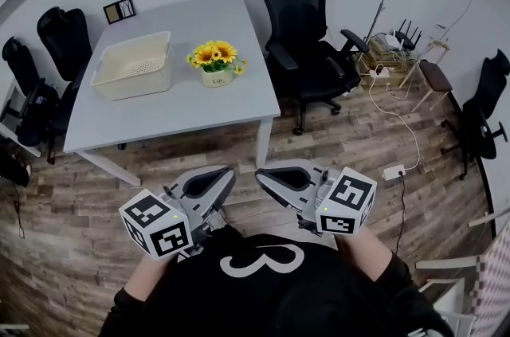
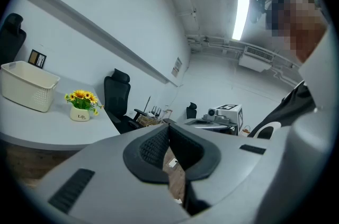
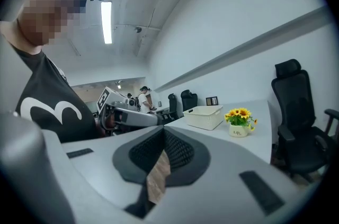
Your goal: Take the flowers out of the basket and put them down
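Note:
A pot of yellow sunflowers (image 1: 215,60) stands on the grey table (image 1: 183,112), just right of the empty cream basket (image 1: 132,64). Both show small in the left gripper view, flowers (image 2: 81,103) and basket (image 2: 27,85), and in the right gripper view, flowers (image 3: 239,119) and basket (image 3: 203,116). My left gripper (image 1: 230,171) and right gripper (image 1: 260,174) hover side by side close to my body, over the wooden floor and well short of the table. Each has its jaws shut with nothing held, as the left gripper (image 2: 169,125) and the right gripper (image 3: 162,131) show in their own views.
A black office chair (image 1: 307,25) stands at the table's right end and more black chairs (image 1: 62,37) at its left. Cables and routers (image 1: 390,45) lie on the floor at the right, beside a small stool (image 1: 435,76). A picture frame (image 1: 119,9) sits at the table's back.

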